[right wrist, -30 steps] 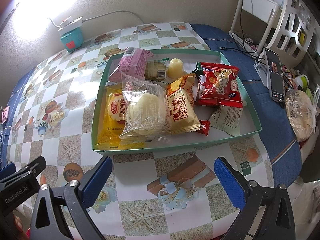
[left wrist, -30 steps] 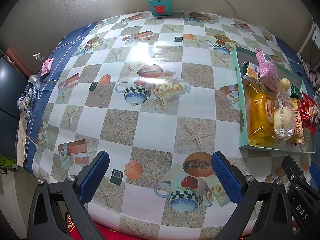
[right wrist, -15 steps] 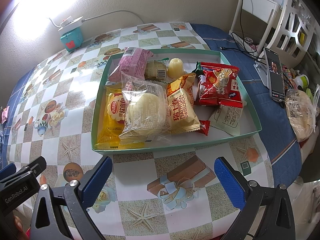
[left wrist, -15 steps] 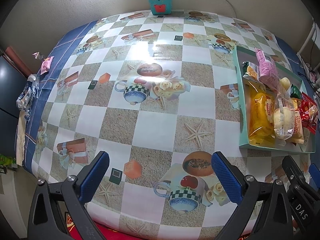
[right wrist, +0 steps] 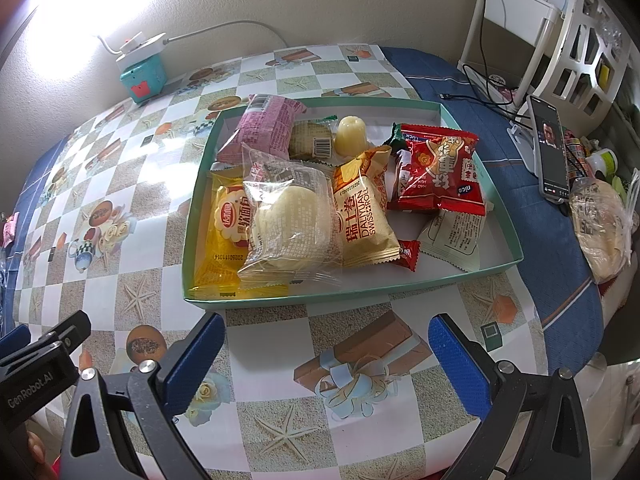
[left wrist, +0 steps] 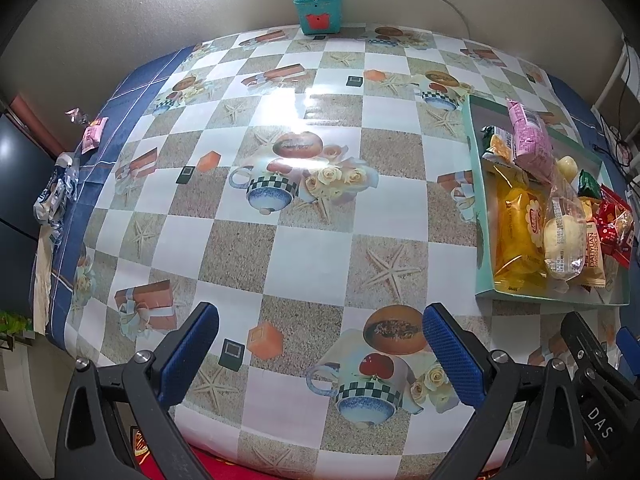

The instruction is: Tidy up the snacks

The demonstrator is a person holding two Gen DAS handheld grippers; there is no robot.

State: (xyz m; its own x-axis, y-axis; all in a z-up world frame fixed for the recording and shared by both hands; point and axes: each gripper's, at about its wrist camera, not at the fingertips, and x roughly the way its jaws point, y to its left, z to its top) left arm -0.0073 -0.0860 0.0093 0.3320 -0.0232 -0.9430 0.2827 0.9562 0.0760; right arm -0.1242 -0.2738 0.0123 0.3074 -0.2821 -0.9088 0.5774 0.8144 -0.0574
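Two blue pads of the left gripper point(left wrist: 320, 356) stand wide apart with nothing between them, hovering over the near edge of the surface point(left wrist: 304, 256), which here carries only its printed cloth. That stretch looks bare, so in my judgement this gripper is held back with no snack in its reach. The snacks sit far to its right in the green tray point(left wrist: 478, 216), seen edge-on. A teal box point(left wrist: 318, 14) with a power strip on top stands against the wall at the back. On the blue border to the left lie a small pink packet point(left wrist: 94, 138) and some crumpled wrappers point(left wrist: 56, 196), well apart from the tray.

From the right wrist, the right gripper point(right wrist: 326, 360) is likewise spread and empty, just short of the tray's near wall point(right wrist: 320, 300). Inside, the packets are heaped toward the left: a yellow bag point(right wrist: 222, 232) under a clear-wrapped bun point(right wrist: 288, 220), a Swiss roll pack point(right wrist: 362, 216) beside it, a pink pack point(right wrist: 266, 128) behind, a red pack point(right wrist: 440, 168) to the right. Gathered so, they already lie together in one tray; the overlaps could hamper any single pick. A phone point(right wrist: 550, 156) on a stand and a bagged bun point(right wrist: 600, 228) crowd the right edge.
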